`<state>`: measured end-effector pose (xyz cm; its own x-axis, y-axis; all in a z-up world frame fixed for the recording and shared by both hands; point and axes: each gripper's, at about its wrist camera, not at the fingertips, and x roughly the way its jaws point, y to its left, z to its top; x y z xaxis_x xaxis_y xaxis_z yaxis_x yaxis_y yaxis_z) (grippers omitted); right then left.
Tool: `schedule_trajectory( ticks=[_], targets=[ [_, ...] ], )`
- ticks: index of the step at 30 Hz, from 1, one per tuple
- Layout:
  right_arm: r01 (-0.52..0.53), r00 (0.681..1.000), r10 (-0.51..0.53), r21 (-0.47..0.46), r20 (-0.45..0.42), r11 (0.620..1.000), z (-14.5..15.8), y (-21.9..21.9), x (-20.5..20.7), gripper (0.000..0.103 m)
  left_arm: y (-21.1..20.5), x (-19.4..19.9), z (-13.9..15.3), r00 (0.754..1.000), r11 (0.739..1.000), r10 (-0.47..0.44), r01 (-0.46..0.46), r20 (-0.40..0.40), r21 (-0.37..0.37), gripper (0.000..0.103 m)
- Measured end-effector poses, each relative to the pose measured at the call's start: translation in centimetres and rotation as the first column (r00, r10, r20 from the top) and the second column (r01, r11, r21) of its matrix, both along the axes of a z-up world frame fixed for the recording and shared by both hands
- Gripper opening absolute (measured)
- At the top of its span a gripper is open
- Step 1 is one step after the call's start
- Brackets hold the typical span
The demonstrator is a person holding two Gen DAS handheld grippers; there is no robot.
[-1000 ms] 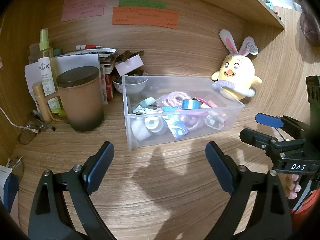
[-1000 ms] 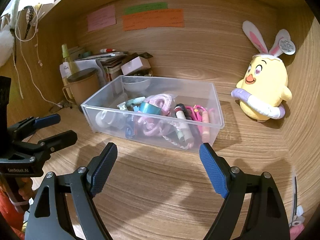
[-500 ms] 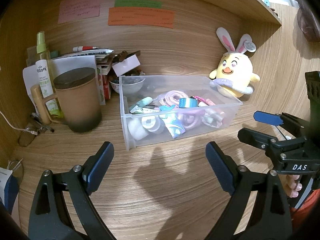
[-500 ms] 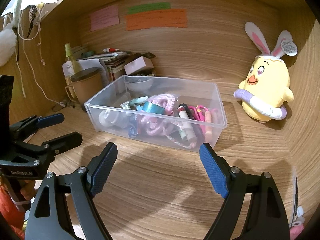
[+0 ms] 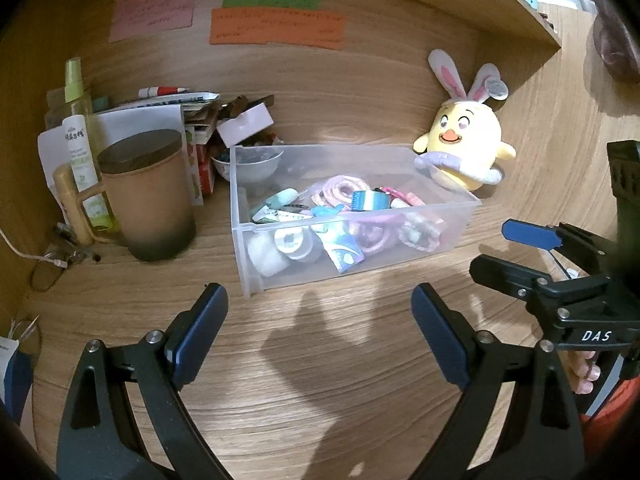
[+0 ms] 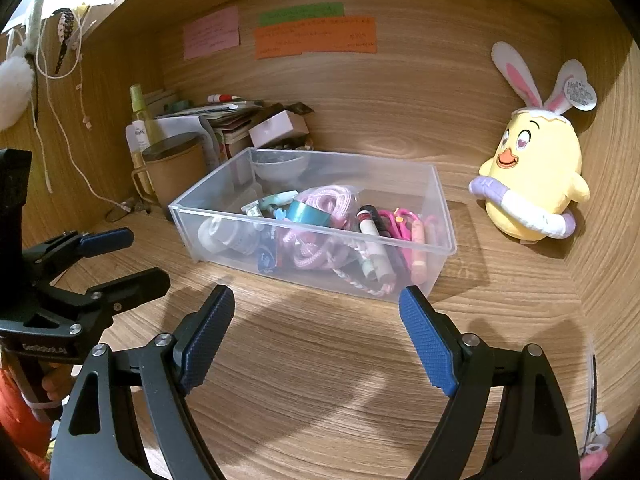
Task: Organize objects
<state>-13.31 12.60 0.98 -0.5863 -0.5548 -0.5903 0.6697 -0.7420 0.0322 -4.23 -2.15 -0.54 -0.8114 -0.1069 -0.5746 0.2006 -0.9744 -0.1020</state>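
A clear plastic bin [image 5: 452,226] [image 6: 442,200] stands on the wooden desk, filled with small items: pink cord [image 6: 328,200], a teal tape roll [image 6: 308,212], white tape rolls [image 5: 292,242], pink scissors [image 6: 404,222]. My left gripper [image 5: 318,332] is open and empty, a short way in front of the bin. My right gripper [image 6: 316,330] is open and empty, also in front of the bin. Each gripper shows at the edge of the other's view, the right one [image 5: 516,252] and the left one [image 6: 124,258].
A brown lidded mug [image 5: 146,196] stands left of the bin, with bottles [image 5: 78,120], papers and a small white bowl [image 5: 250,162] behind. A yellow bunny-eared plush [image 6: 532,184] sits at the right by the side wall. Sticky notes [image 5: 276,26] hang on the back wall.
Both grippers have drawn back slightly from the bin; it looks a little farther in both views. Both stay open and empty.
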Motion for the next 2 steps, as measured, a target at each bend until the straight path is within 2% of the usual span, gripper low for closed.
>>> schedule_trajectory(
  ticks=[2],
  targets=[
    [0.002, 1.0, -0.002, 0.001, -0.001, 1.0, 0.0, -0.01, -0.04, 0.083, -0.07, -0.12, 0.0, 1.0, 1.0, -0.007, 0.006, 0.007, 0.011, 0.094]
  ],
)
